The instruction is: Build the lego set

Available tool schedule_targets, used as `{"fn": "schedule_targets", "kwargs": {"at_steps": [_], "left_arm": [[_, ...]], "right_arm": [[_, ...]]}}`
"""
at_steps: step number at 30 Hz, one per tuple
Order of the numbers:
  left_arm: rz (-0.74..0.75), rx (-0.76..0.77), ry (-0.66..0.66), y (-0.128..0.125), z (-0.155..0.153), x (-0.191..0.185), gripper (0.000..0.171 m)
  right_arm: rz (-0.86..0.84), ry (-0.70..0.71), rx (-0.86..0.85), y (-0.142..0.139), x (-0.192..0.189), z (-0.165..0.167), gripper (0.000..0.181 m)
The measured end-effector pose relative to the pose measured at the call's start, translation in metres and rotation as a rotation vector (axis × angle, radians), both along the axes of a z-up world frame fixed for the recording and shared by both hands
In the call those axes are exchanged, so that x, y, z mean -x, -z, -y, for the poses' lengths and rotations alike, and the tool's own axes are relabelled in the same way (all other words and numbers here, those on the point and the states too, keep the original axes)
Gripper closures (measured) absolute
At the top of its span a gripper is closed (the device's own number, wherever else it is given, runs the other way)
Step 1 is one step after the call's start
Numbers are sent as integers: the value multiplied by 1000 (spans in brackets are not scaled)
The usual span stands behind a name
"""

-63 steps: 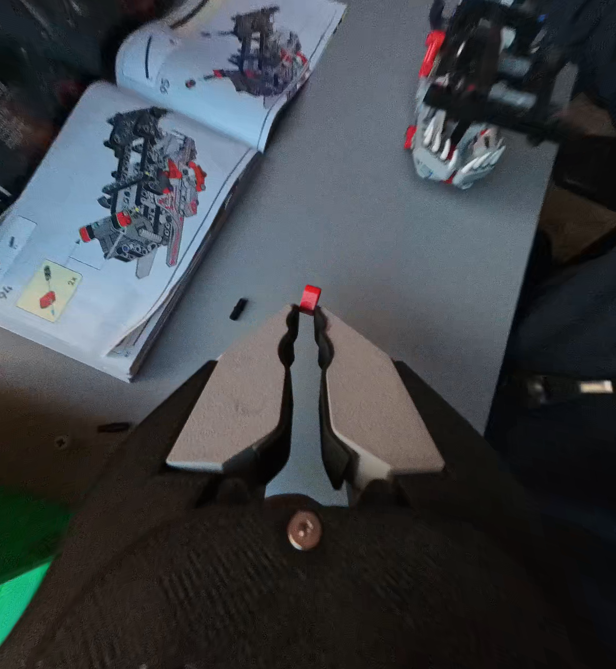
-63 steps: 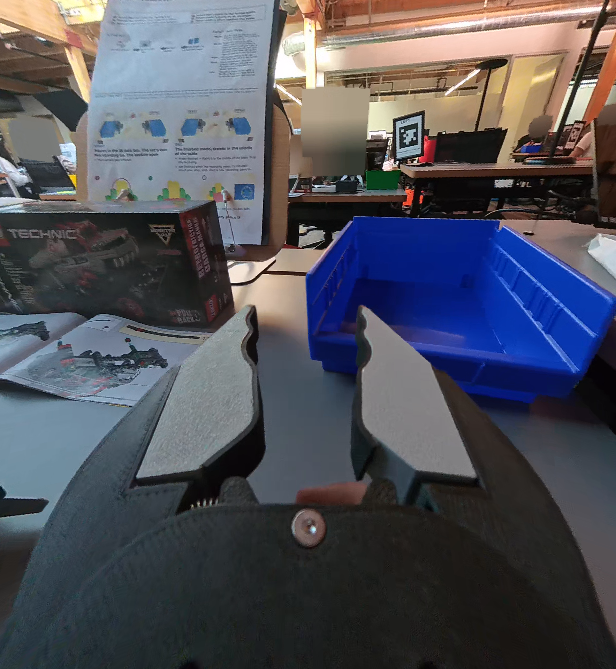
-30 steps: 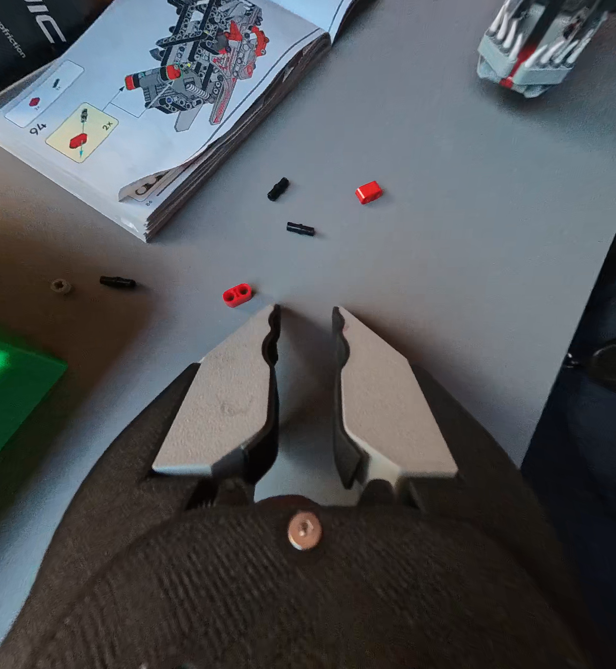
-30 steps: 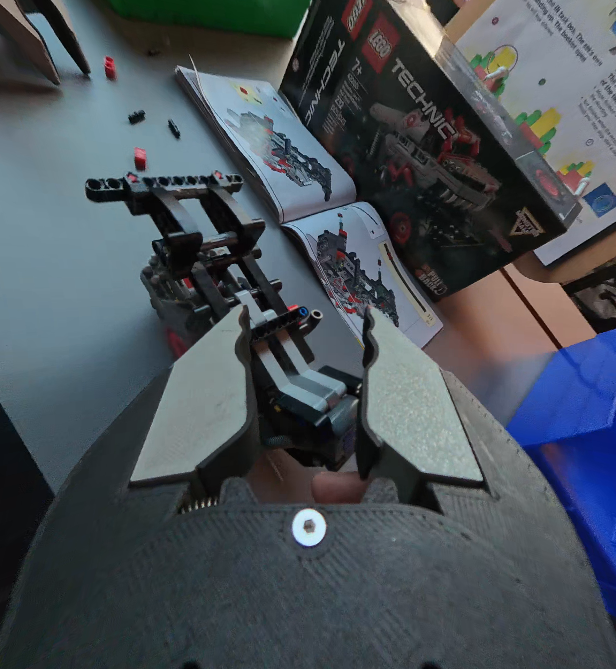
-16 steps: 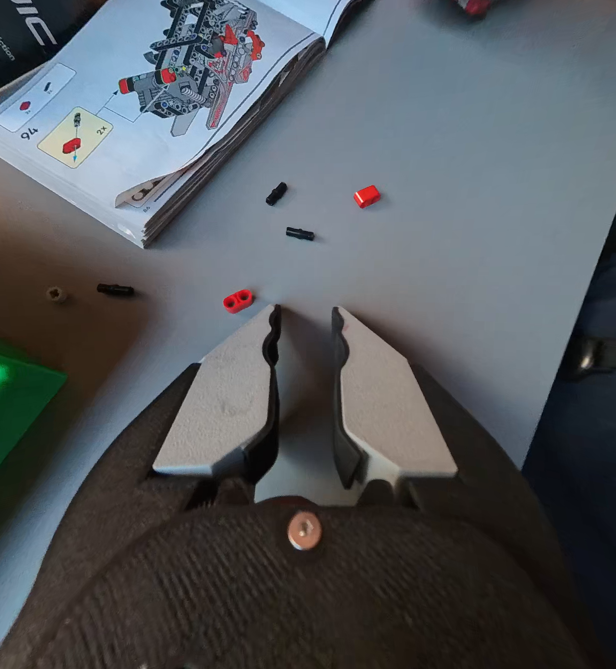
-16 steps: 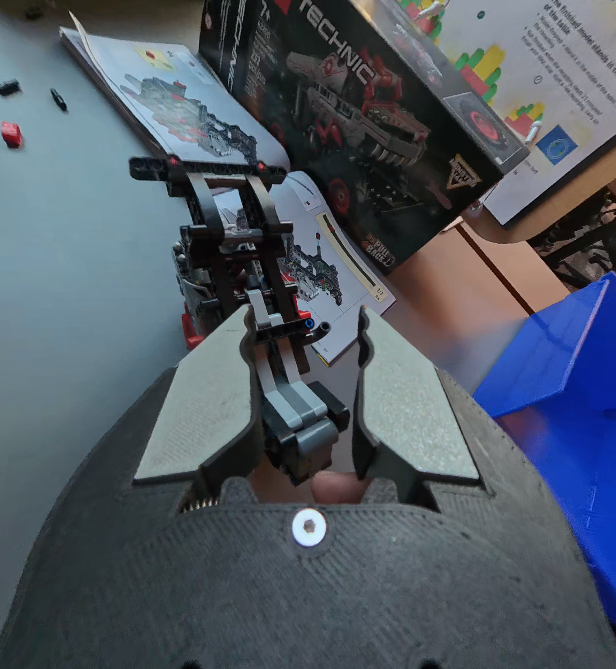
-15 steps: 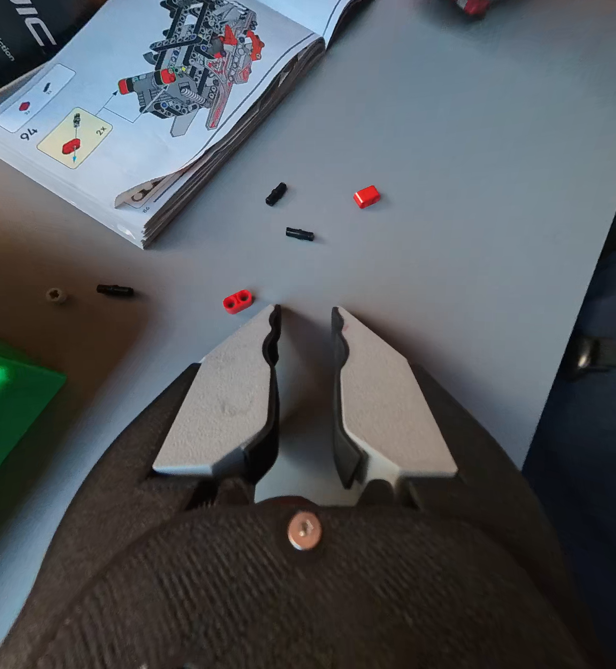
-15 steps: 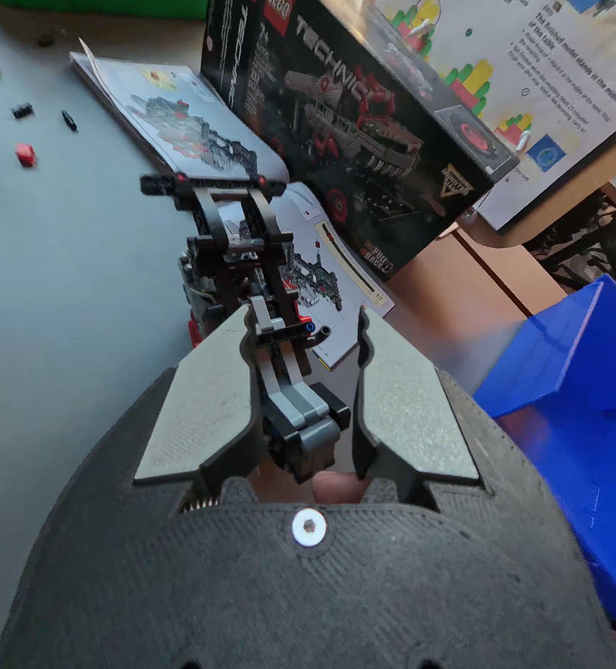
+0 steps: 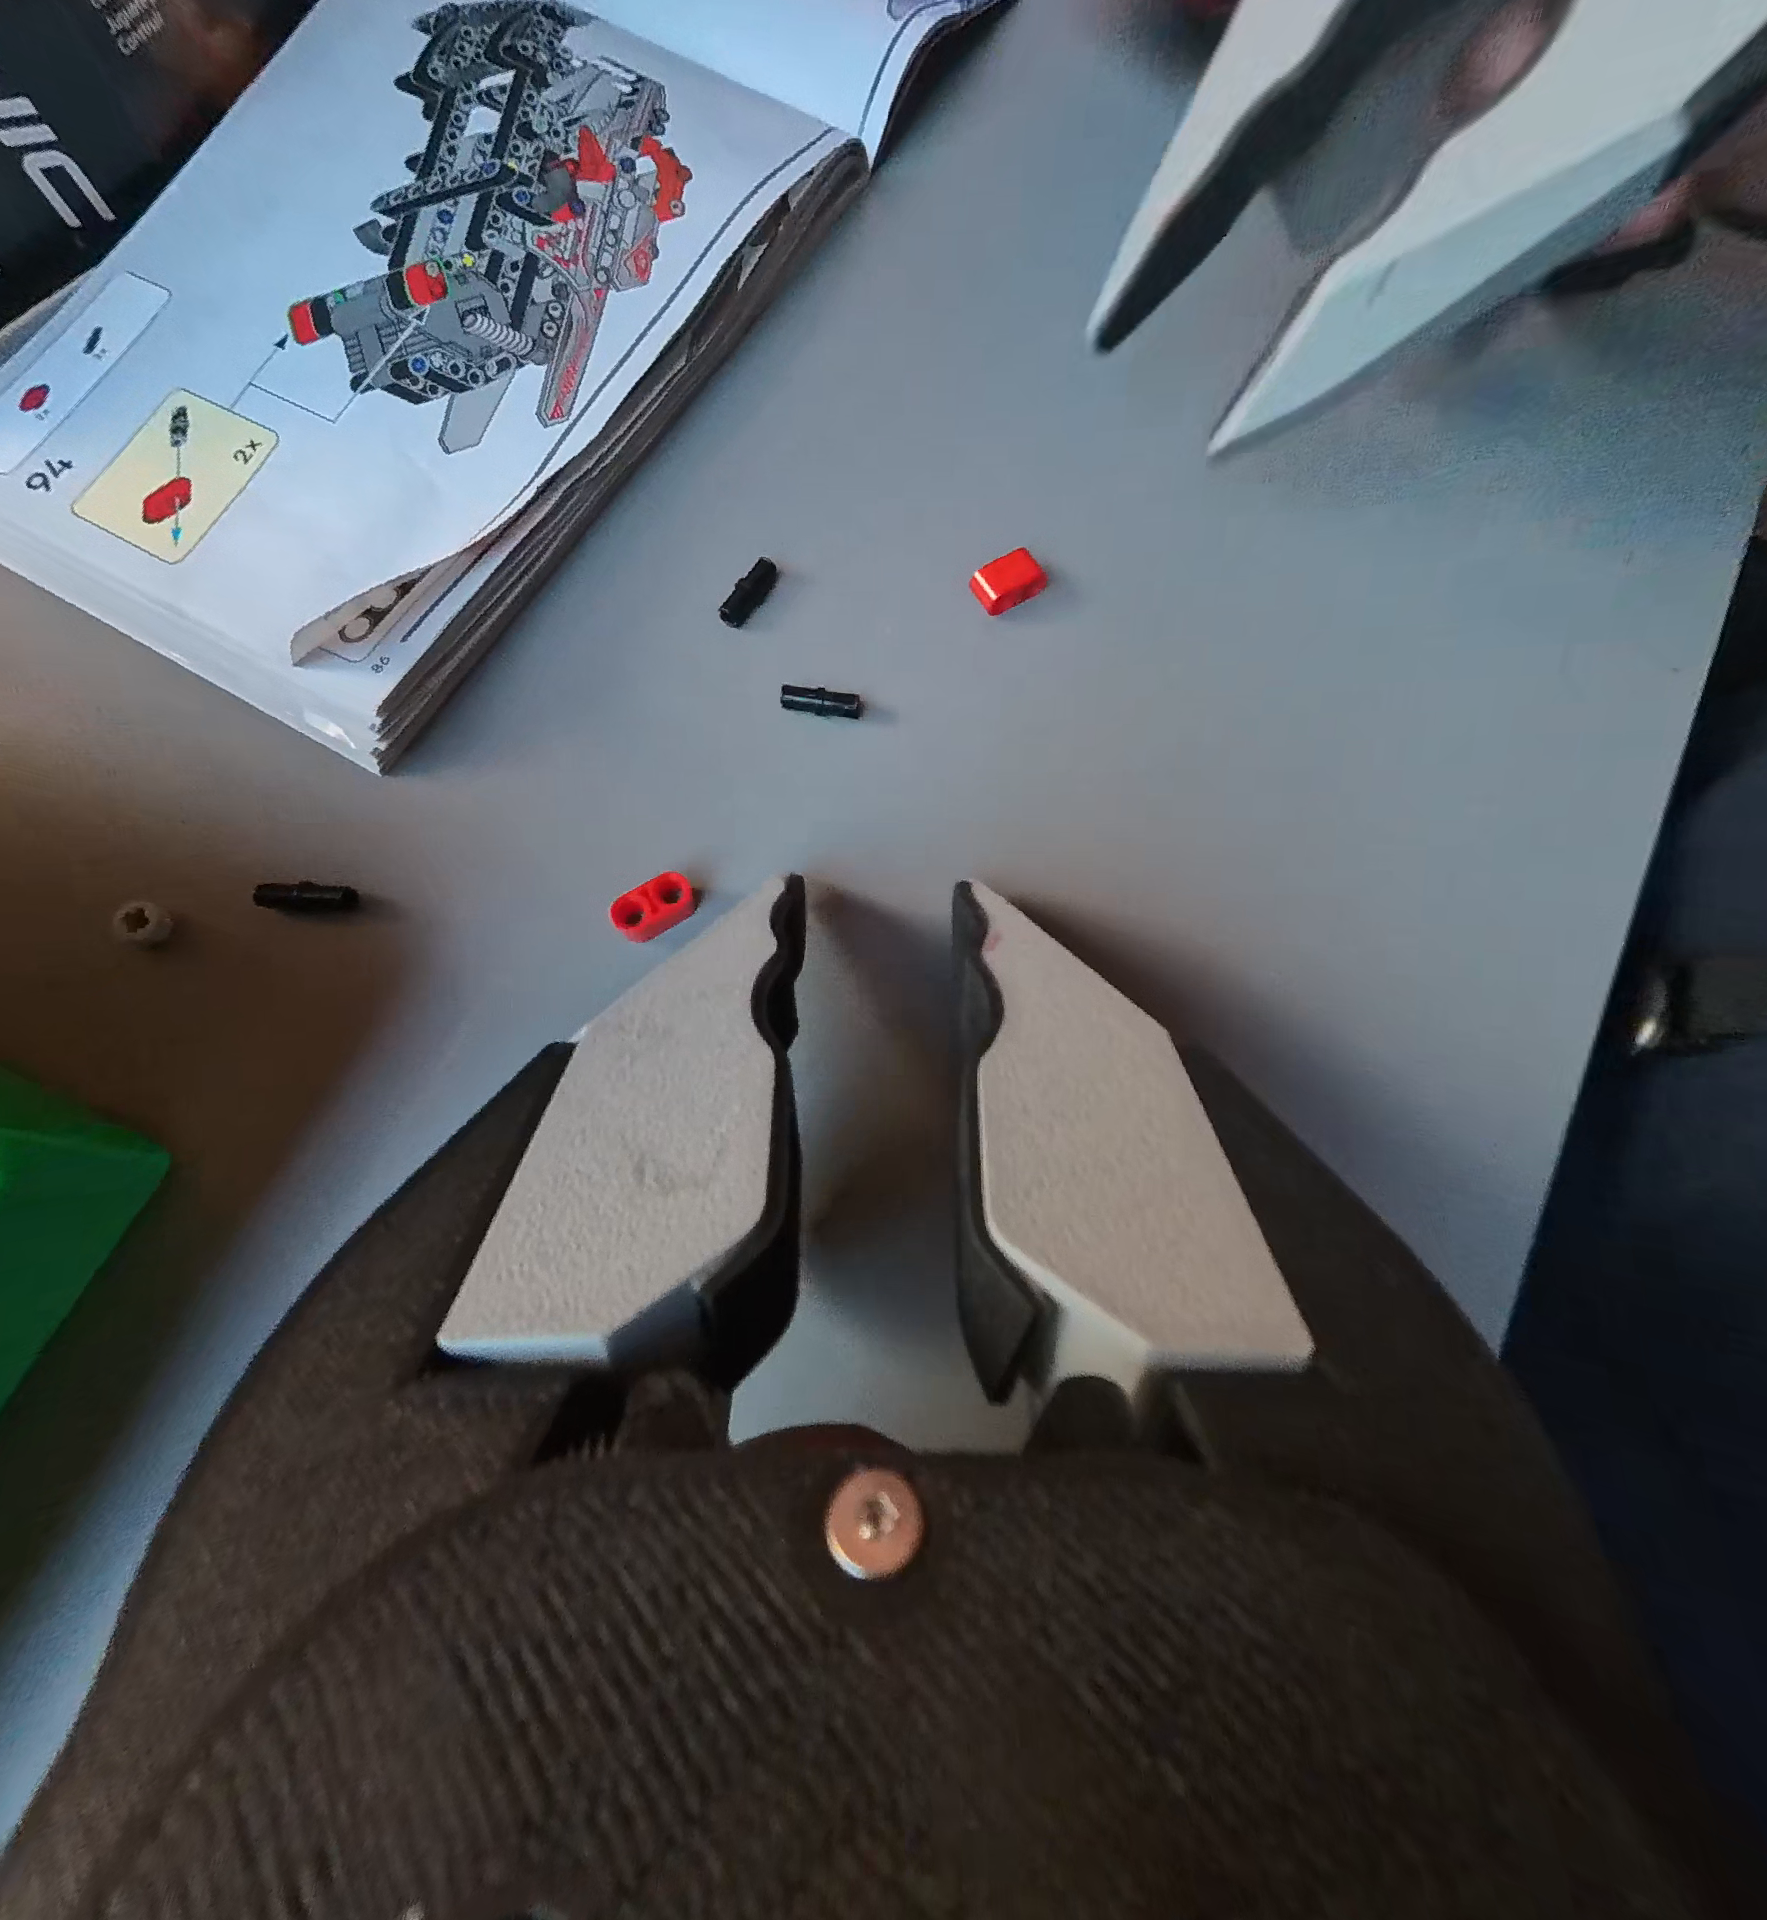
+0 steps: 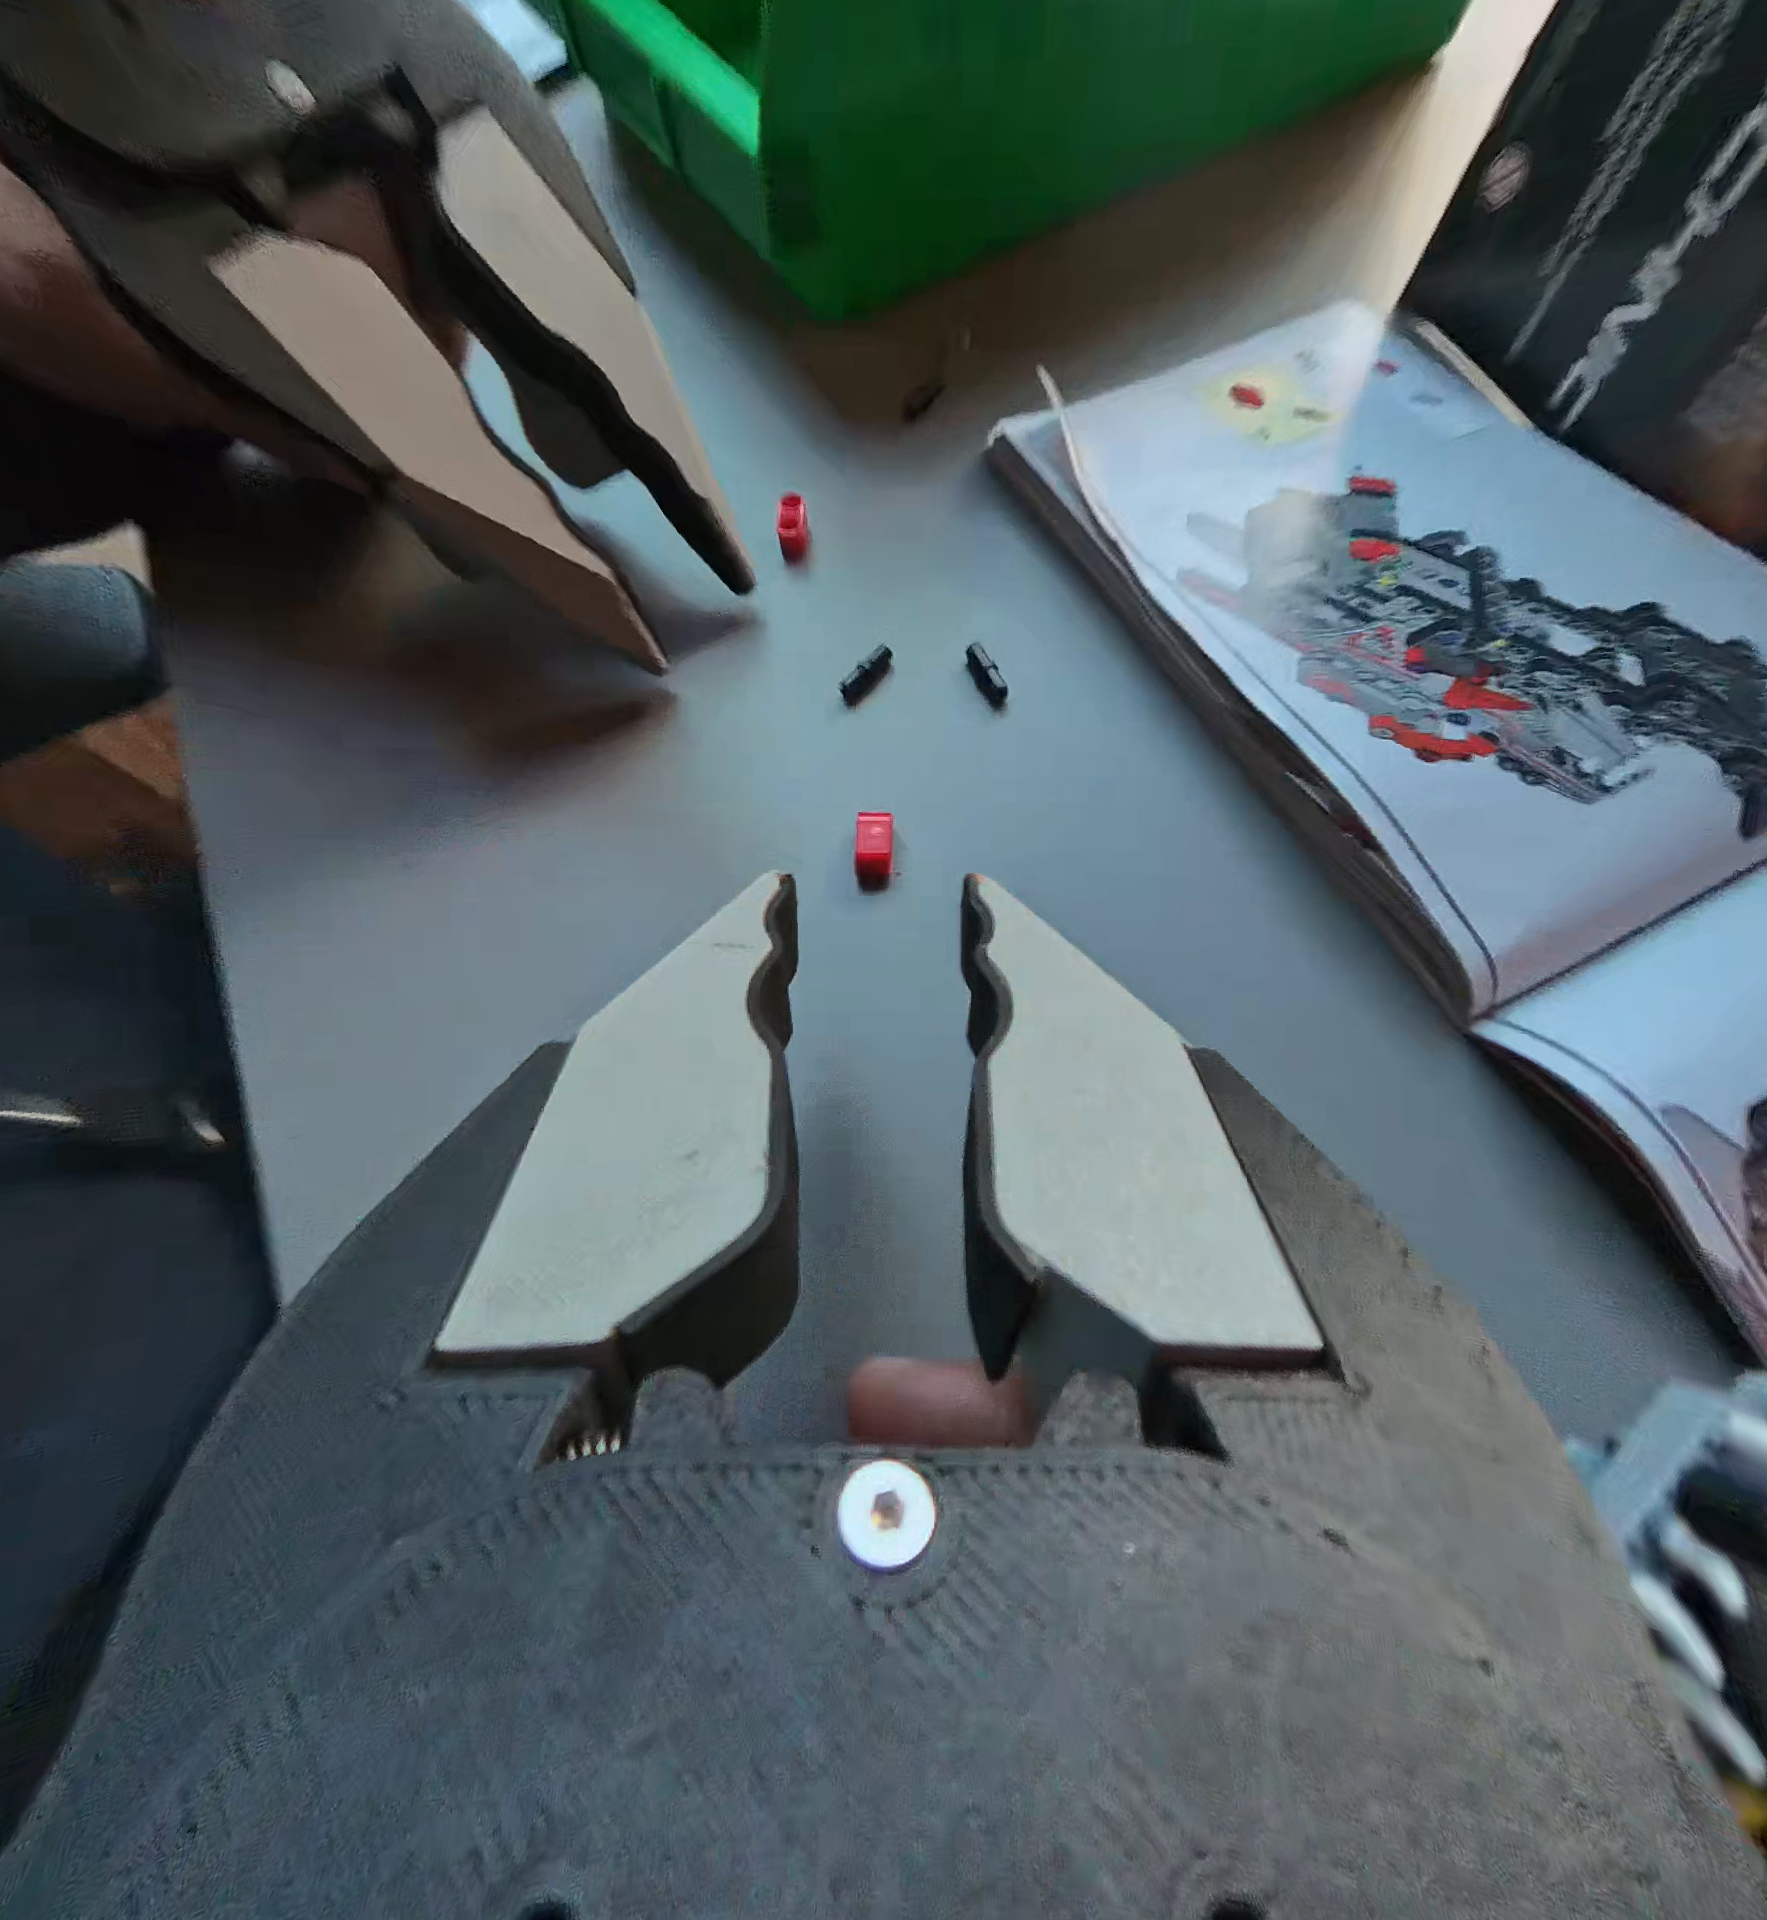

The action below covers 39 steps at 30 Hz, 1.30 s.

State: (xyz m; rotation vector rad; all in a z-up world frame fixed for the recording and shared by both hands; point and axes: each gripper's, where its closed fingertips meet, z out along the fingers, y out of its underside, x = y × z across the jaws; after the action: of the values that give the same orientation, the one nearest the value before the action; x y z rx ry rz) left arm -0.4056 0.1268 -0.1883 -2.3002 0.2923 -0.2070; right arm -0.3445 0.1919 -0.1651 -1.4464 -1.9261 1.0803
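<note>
Loose parts lie on the grey table (image 9: 1274, 831): a smooth red piece (image 9: 1007, 581), a red two-hole piece (image 9: 653, 906) and three black pins (image 9: 821, 701). My left gripper (image 9: 877, 894) is open and empty, low over the table, with the two-hole piece just left of its left fingertip. My right gripper (image 10: 874, 904) is open and empty, and the smooth red piece (image 10: 874, 844) lies just ahead of its tips. It also shows in the left wrist view (image 9: 1159, 400) at the upper right. The left gripper (image 10: 702, 623) faces it across the two-hole piece (image 10: 793, 523) and two pins (image 10: 865, 673).
The open instruction booklet (image 9: 391, 343) lies left of the parts. A green bin (image 9: 6, 1226) stands at the left. The black set box (image 10: 1637, 208) is behind the booklet. The part-built model (image 10: 1710, 1507) shows at the right gripper's lower right. A small grey bush (image 9: 143, 922) lies near one pin. The table edge runs along the right. Across from one pair of fingers to the other is roughly 10 cm. Measured from the fingertips, the small grey bush (image 9: 143, 922) is 12 cm or so from the left gripper and 20 cm from the right.
My right gripper has swung away from the part-built model to the loose parts and now shows in the left wrist view. My left gripper has barely moved.
</note>
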Motion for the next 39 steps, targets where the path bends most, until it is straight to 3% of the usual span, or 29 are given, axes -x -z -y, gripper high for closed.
{"fn": "schedule_targets", "kwargs": {"at_steps": [4,7,13,17,20,22,23,26,31,39], "left_arm": [[-22,-21,22,-2,0,-3,143],[-81,-53,50,-4,-4,-8,140],[-190,-127,135,-9,-20,-28,142],[-355,-174,226,-7,-31,-35,142],[-469,-220,314,-4,-34,-45,150],[-498,-219,347,-1,-33,-49,159],[-504,-230,349,-2,-33,-50,167],[-492,-215,367,0,-27,-53,169],[-417,-228,347,-6,-20,-60,160],[-260,-163,311,-8,-14,-64,166]], "right_arm": [[111,-63,-45,25,14,0,147],[116,-97,-35,25,19,2,148],[143,-189,-25,27,21,11,177],[225,-228,234,20,19,26,177],[313,-267,480,11,14,37,178],[378,-282,549,13,9,40,178],[405,-296,572,13,7,42,178],[464,-313,641,14,5,48,178],[526,-333,704,13,5,57,178],[525,-348,717,14,4,62,178]]}}
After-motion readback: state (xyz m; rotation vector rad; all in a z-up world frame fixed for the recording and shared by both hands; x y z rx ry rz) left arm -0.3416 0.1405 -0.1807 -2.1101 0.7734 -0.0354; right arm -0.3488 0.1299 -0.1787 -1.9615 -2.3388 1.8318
